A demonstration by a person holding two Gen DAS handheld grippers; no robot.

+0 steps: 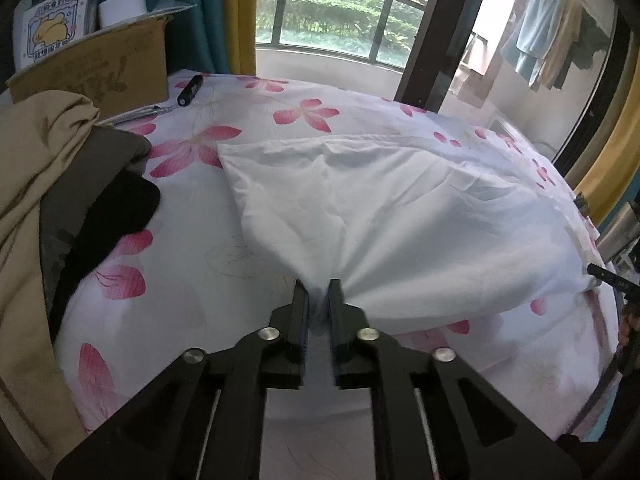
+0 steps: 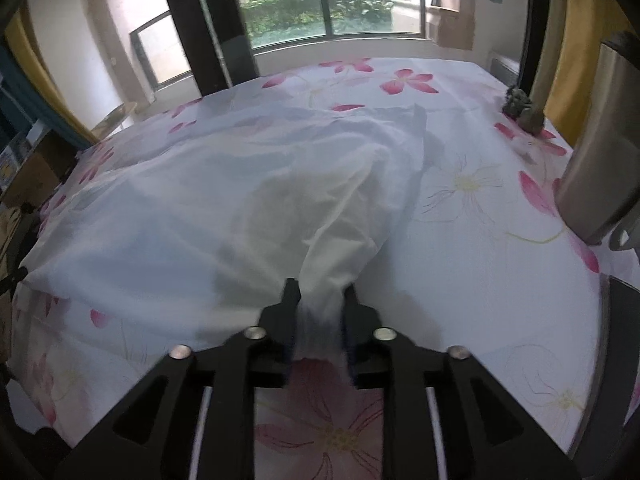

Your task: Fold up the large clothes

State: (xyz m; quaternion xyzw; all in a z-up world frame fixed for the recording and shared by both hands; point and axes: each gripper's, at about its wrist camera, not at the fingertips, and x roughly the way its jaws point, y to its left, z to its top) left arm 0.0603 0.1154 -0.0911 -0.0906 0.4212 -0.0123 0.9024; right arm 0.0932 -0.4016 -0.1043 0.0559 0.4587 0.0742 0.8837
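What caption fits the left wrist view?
Left claw with white garment bunched between its fingers, over floral sheet.

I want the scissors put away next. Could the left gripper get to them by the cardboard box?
Probably yes: the scissors lie uncovered on the floral sheet, but white cloth sits between the left gripper fingers.

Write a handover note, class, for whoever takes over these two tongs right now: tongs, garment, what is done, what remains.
Left tongs: part of the white garment sits between the fingers; whether they pinch it is unclear.
Right tongs: same, a thicker bunch fills the gap.
Garment: spread rumpled on the floral sheet, near edge at both tongs.
Done: laid out. Left: probably smoothing and folding.
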